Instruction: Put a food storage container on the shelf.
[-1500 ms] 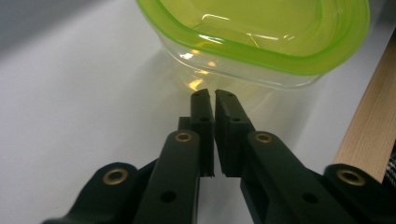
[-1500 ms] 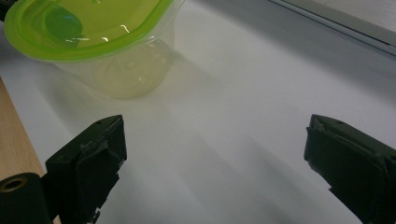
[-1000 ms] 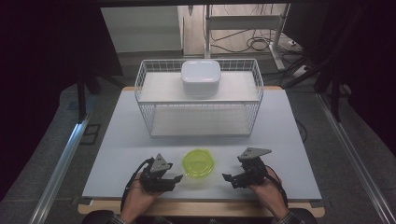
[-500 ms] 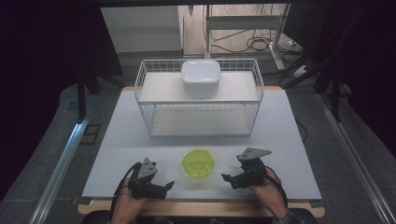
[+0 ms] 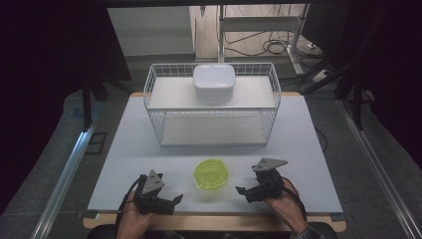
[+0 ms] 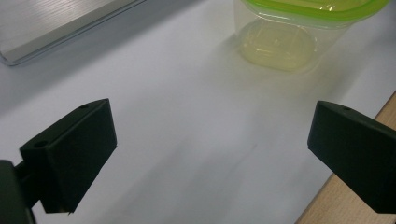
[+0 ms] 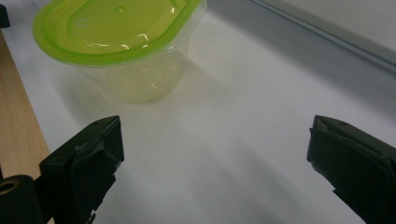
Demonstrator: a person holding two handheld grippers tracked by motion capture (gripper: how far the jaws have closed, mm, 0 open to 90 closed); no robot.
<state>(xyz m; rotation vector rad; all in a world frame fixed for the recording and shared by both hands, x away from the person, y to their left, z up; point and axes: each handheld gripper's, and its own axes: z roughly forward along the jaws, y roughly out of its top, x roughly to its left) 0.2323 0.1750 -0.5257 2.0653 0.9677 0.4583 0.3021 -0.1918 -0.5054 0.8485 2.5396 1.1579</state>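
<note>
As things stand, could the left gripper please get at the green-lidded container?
Probably yes: the left gripper has open jaws, and bare table lies between it and the green-lidded container.

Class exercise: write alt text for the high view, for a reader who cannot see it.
A round clear plastic container with a lime-green lid sits on a white table between the open left gripper and right gripper. Behind stands a white wire basket holding a white lidded box.

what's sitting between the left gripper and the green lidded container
Nothing visible. In the left gripper view the open left gripper faces bare white table, with the green-lidded container ahead and to the right.
</note>
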